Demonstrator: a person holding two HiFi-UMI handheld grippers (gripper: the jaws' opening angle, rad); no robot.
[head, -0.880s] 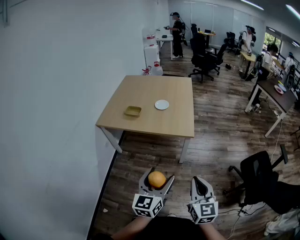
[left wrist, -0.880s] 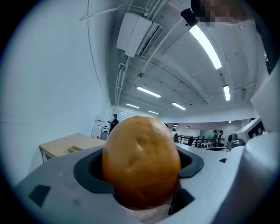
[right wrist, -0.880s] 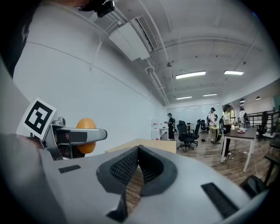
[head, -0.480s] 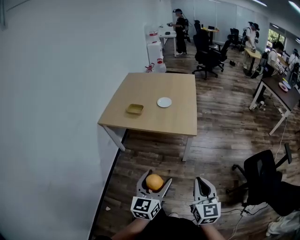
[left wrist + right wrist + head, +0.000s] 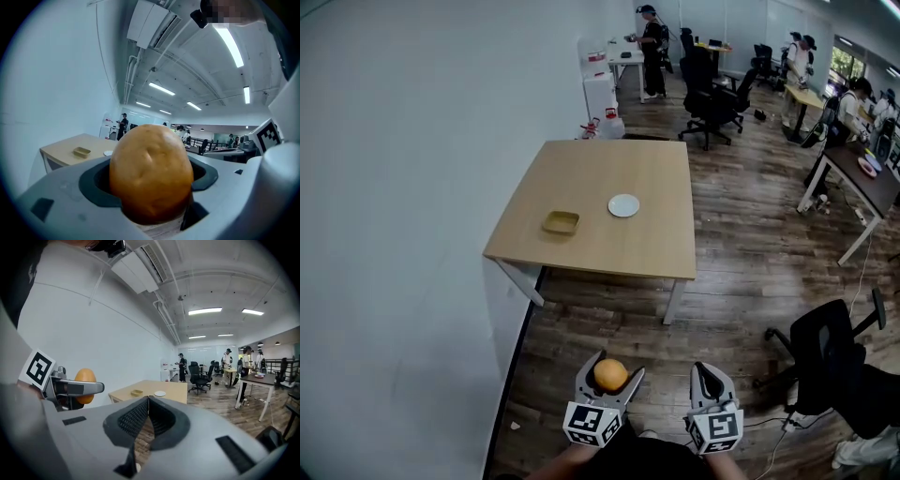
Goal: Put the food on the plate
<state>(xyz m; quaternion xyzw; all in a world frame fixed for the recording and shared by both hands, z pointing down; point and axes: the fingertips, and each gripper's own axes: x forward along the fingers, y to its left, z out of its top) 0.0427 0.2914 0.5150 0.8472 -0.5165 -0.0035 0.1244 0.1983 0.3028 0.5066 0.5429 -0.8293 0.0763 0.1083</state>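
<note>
My left gripper (image 5: 610, 378) is shut on a round golden-brown bun (image 5: 610, 374), held low over the wooden floor in front of the table. In the left gripper view the bun (image 5: 151, 171) fills the space between the jaws. My right gripper (image 5: 705, 381) is beside it on the right, shut with nothing in it; its pads (image 5: 140, 420) meet. From the right gripper view the bun (image 5: 85, 385) shows at the left. A small white plate (image 5: 623, 205) lies on the light wooden table (image 5: 647, 248), well ahead of both grippers.
A shallow yellow tray (image 5: 562, 222) lies left of the plate. A white wall (image 5: 412, 187) runs along the left. A black office chair (image 5: 825, 356) stands at the right. Further back are desks, chairs and several people (image 5: 651, 47).
The view has shifted slightly; the table sits a little lower and more to the left in the frame. Both grippers stay low in front, the left still holding the bun.
</note>
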